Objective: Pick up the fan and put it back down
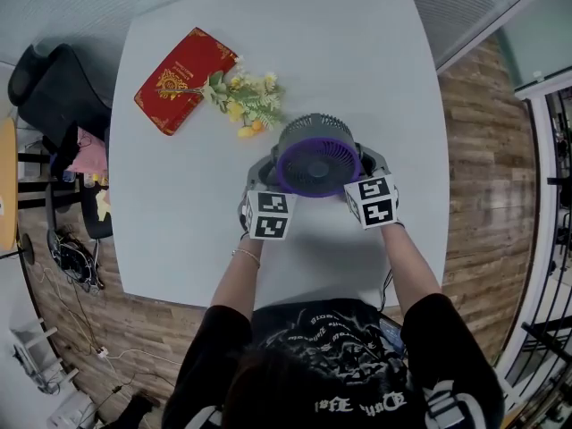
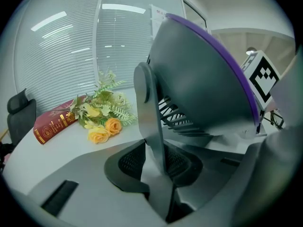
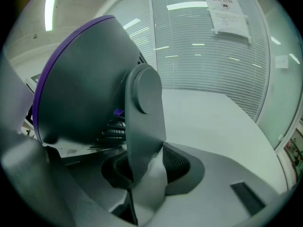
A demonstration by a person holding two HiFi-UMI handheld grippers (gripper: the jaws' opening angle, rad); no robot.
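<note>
A grey fan (image 1: 316,155) with a purple front ring sits in the middle of the white table (image 1: 179,239), its face tilted up. My left gripper (image 1: 259,175) is at its left side and my right gripper (image 1: 371,164) at its right side. In the left gripper view, the fan's upright grey stand arm (image 2: 149,108) runs down between the jaws of the left gripper (image 2: 158,167), which press on it. In the right gripper view, the other stand arm (image 3: 144,112) is clamped the same way by the right gripper (image 3: 144,169). The fan's foot is hidden.
A red book (image 1: 185,79) lies at the table's far left, with a spray of artificial yellow flowers (image 1: 246,101) between it and the fan. A black chair (image 1: 54,83) stands off the table's left edge. Window blinds (image 2: 71,46) lie beyond the table.
</note>
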